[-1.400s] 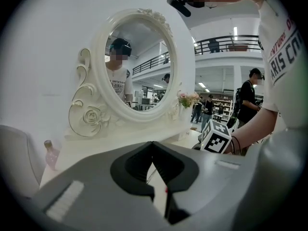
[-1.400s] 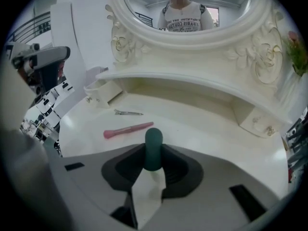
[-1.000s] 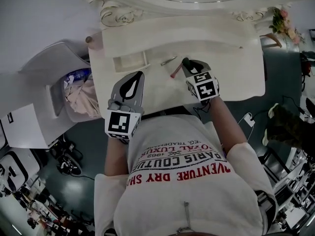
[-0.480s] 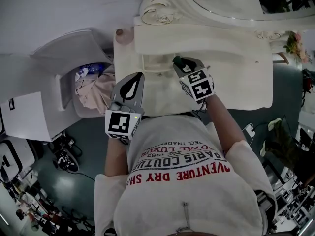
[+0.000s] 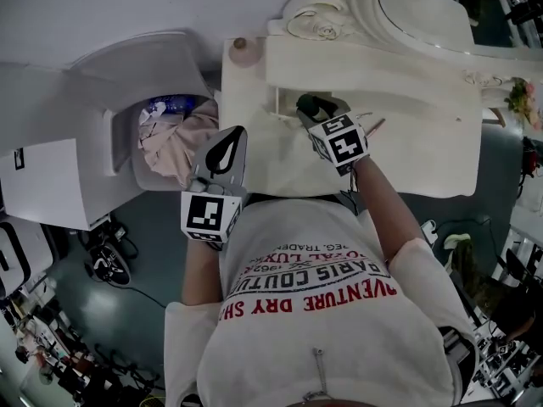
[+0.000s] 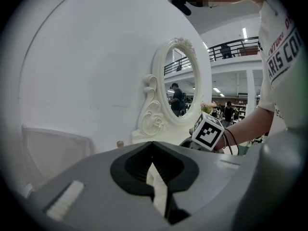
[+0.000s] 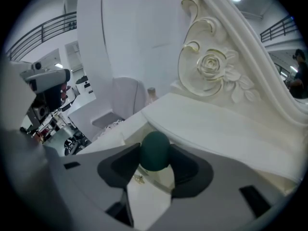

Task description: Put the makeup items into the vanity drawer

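Note:
My right gripper (image 5: 307, 107) reaches over the open vanity drawer (image 5: 282, 102) at the left of the cream tabletop. A dark green egg-shaped makeup sponge (image 7: 155, 149) sits between its pads and touches both. The jaws have just been opening, with the sponge still between them. Below the sponge lies the drawer's pale inside (image 7: 147, 201). A pink makeup stick (image 5: 374, 126) lies on the tabletop right of the gripper's marker cube (image 5: 339, 140). My left gripper (image 5: 238, 131) hangs at the vanity's front left edge, shut and empty; in its own view its jaws (image 6: 153, 143) meet at the tip.
An ornate oval mirror (image 5: 416, 11) rises behind the tabletop. A white tub seat (image 5: 110, 117) with pink cloth (image 5: 174, 147) and a blue bottle stands left of the vanity. A small knob (image 5: 241, 44) sits on the back left corner, flowers (image 5: 519, 100) at the right.
The right gripper has carried the green sponge leftwards from beside the pink stick to over the drawer. The left gripper has shifted sideways along the vanity's front edge.

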Motion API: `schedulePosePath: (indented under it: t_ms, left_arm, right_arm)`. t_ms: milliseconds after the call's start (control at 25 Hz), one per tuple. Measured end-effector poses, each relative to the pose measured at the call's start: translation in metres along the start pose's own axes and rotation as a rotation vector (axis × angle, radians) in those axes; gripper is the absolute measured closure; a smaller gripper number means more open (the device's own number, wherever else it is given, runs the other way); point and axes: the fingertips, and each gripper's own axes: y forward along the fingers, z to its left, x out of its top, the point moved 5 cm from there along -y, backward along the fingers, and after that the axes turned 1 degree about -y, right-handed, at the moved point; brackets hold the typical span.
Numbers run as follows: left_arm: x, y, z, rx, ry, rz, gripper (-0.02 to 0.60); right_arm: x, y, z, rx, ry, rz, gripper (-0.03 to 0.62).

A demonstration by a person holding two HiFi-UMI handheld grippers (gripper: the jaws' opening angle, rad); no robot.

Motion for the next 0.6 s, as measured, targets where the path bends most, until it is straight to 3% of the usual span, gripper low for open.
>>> schedulePosePath:
  t_ms: [200,600]
  left_arm:
    - [-0.004,-0.008,0.006,0.002,-0.006,0.001,0.571]
    - [0.001,0.003,-0.007,-0.069,0.006,-0.015,0.571]
  right_arm:
    - [0.004,0.001,0.001,-0.04,0.073,-0.026,0.355]
    - [-0.016,-0.029,-0.011,-0.122,0.111,-0.041,0.347]
